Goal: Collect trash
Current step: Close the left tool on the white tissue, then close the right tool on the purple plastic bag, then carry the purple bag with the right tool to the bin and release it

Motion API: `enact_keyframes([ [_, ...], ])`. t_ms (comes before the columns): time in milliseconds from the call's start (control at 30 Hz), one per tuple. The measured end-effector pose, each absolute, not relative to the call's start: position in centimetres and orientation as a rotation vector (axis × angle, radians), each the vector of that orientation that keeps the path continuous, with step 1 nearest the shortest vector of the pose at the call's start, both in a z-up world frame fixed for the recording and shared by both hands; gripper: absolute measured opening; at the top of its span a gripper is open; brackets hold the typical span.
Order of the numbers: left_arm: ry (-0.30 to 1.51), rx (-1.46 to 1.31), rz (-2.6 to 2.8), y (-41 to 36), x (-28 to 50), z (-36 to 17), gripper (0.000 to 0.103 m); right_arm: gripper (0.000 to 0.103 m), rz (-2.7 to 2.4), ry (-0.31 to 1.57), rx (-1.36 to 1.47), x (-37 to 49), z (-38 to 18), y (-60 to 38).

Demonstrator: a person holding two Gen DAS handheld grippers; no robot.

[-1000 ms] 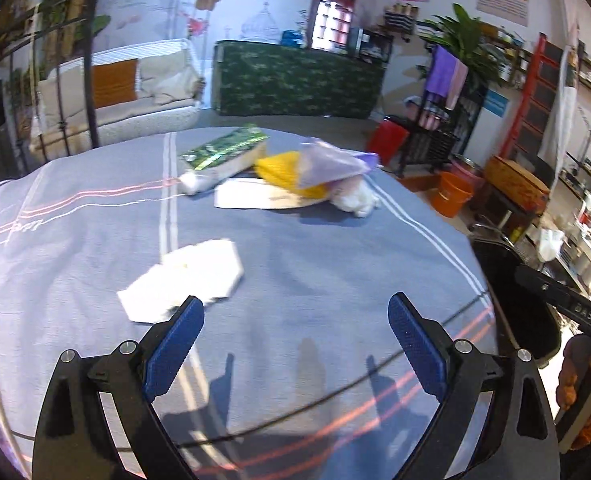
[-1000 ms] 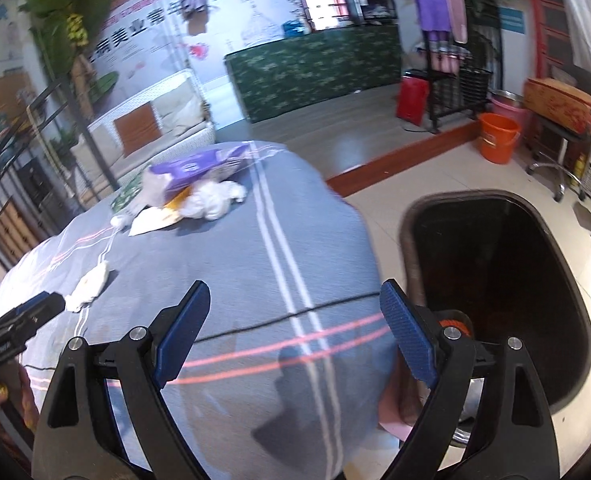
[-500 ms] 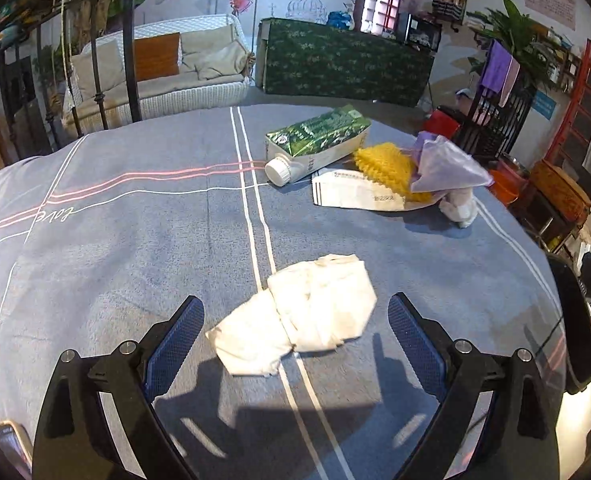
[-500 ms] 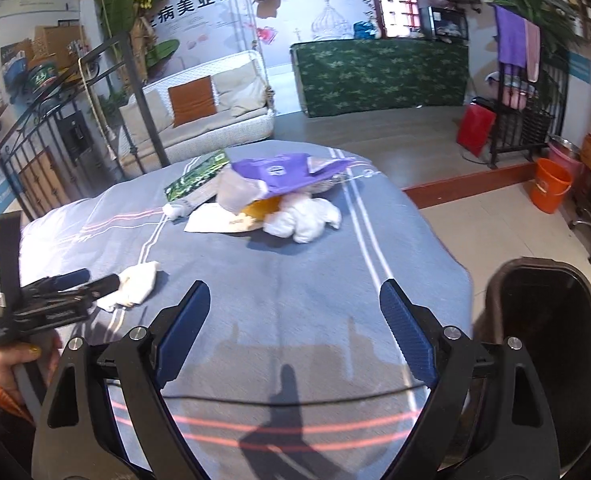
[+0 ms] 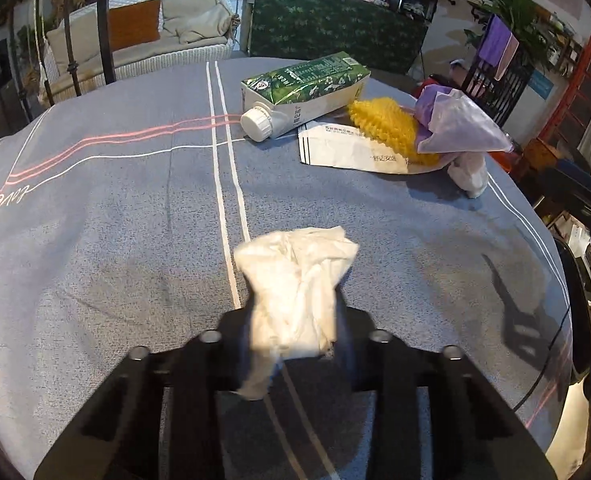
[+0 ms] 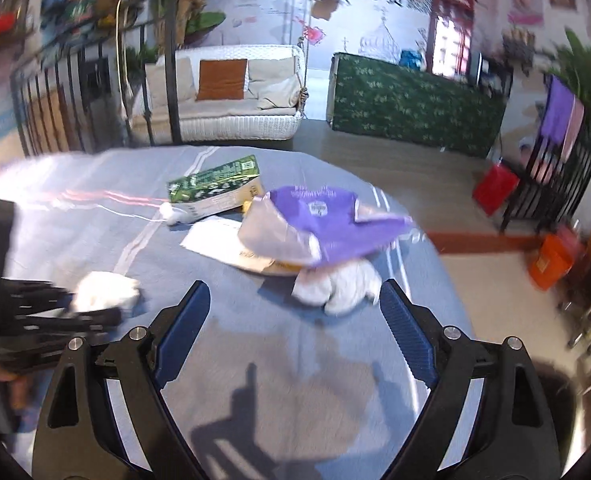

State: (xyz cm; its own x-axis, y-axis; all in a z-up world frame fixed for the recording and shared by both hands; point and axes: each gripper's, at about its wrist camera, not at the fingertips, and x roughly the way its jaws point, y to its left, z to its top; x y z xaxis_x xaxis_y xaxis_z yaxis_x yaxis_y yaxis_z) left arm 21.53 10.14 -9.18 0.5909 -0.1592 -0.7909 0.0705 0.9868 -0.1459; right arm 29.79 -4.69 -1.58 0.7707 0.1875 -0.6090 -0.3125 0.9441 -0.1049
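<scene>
Now left gripper (image 5: 295, 320) closing on one tissue (image 5: 295, 280); right gripper (image 6: 291, 320) wide, empty.

We see a blue-grey tablecloth (image 5: 115, 208) crossed by thin white and pink stripes. On it lie a crumpled white tissue (image 5: 295, 284), a carton (image 5: 307, 84) printed in green leaf pattern with white sides and a white cap, a white paper envelope (image 5: 347, 152) with black lines, a bright yellow bumpy object (image 5: 383, 124), and a purple and translucent plastic bag (image 6: 319, 220). Our right gripper (image 6: 295, 334) is black with blue ribbed pads.
</scene>
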Motion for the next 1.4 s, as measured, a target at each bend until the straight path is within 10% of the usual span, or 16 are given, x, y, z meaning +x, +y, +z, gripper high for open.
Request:
enact_keyframes([
  [433,0.856,-0.171,-0.140,10.4,19.5,-7.2,0.017,0.069,0.259,0.598,-0.467,34.2,-4.1,-1.1],
  [567,0.873,-0.188,-0.156,10.2,19.6,-7.8,0.017,0.025,0.252,0.622,-0.553,34.8,-5.4,-0.6],
  [667,0.869,-0.198,-0.151,10.3,19.5,-7.8,0.017,0.015,0.250,0.588,-0.559,34.3,-5.2,-0.7],
  [1400,0.755,-0.218,-0.199,7.5,16.2,-5.1,0.017,0.012,0.294,0.408,-0.393,23.7,1.7,-3.6],
])
